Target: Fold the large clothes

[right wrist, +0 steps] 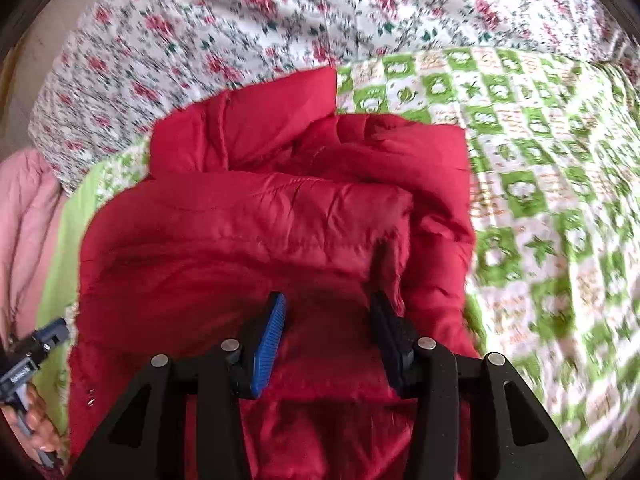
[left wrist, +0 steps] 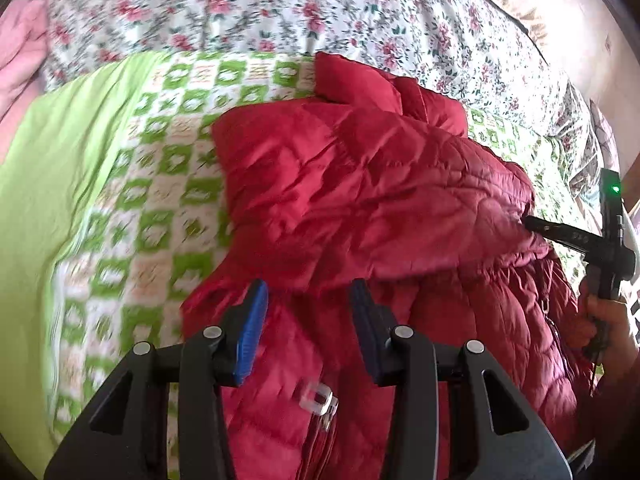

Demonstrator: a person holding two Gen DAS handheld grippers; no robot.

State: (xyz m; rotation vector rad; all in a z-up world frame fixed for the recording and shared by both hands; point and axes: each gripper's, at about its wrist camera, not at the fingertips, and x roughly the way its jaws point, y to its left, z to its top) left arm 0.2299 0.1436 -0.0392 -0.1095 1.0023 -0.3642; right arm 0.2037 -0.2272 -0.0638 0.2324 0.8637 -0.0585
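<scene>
Nearest you, your left hand-held gripper (left wrist: 306, 300) has its blue pads partly apart with the near fold of the red quilted puffer jacket (left wrist: 360, 200) bunched between them; it looks pinched on that edge, though the pads' contact is not plain. Your right hand-held gripper (right wrist: 326, 316) stands much the same, jaws part-way, a ridge of red fabric filling the gap, apparently gripped. You seem to be mid-fold, carrying the near layer up and over the body of the coat. Next you would need to bring both corners across together, keep them level, and lay the edge down square before letting go, since the padding springs back.

The jacket lies bulky and creased on the green-and-white checked bedspread (left wrist: 160, 184), one flap already doubled over. Beyond it runs a floral sheet (left wrist: 280, 8) on the bed.
</scene>
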